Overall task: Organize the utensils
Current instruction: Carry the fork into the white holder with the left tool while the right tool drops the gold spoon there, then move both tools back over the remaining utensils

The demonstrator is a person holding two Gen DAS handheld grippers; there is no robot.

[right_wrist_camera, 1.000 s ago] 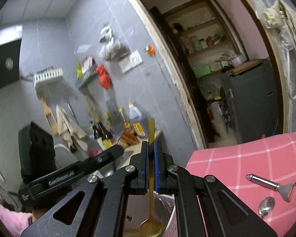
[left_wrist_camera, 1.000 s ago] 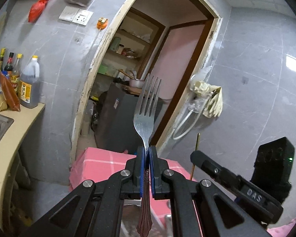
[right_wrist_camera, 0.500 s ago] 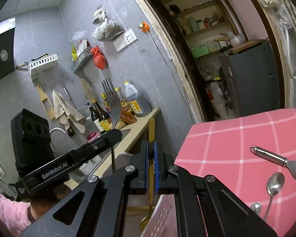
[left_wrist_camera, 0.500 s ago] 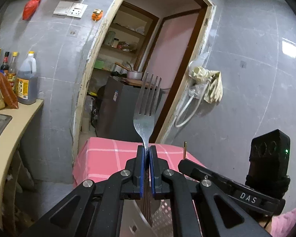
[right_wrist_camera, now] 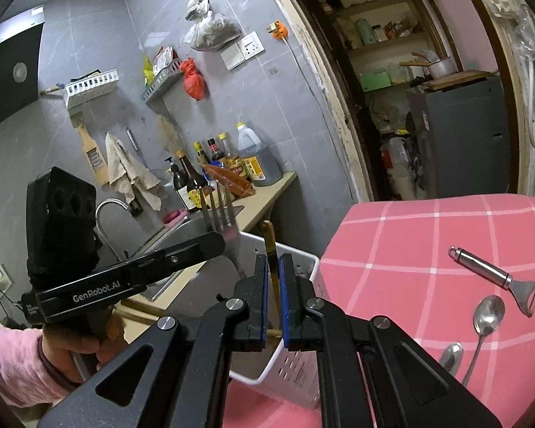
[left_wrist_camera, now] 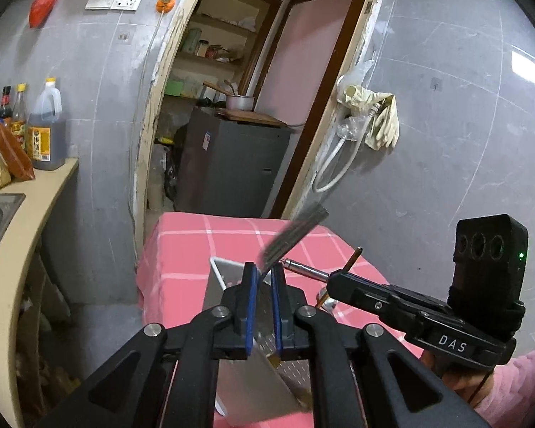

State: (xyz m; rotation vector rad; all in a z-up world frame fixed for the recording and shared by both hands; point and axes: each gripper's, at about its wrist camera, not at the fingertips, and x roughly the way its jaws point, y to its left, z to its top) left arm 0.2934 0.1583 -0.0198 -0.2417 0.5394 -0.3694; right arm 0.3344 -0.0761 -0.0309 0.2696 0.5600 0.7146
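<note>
— Steel fork (left_wrist_camera: pixel 292 235) tilts, blurred, between the left gripper's (left_wrist_camera: pixel 262 285) spread jaws, over the white basket (right_wrist_camera: pixel 289 374) on the bench (right_wrist_camera: pixel 410 249).
— Risk?
— It could tip outside the rim. The right gripper's (right_wrist_camera: pixel 274 285) parted jaws barely steady the gold spoon (right_wrist_camera: pixel 269 242).

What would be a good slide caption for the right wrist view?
Right gripper open around a gold utensil over a white basket, spoons waiting on pink cloth.

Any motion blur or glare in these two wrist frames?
Left wrist view: the fork is smeared by motion blur above the open left gripper, while the background stays sharp; a bright glare patch sits on the wall tile. Right wrist view: the fork and gold utensil look crisp; strong fisheye bending on the doorframe.
</note>
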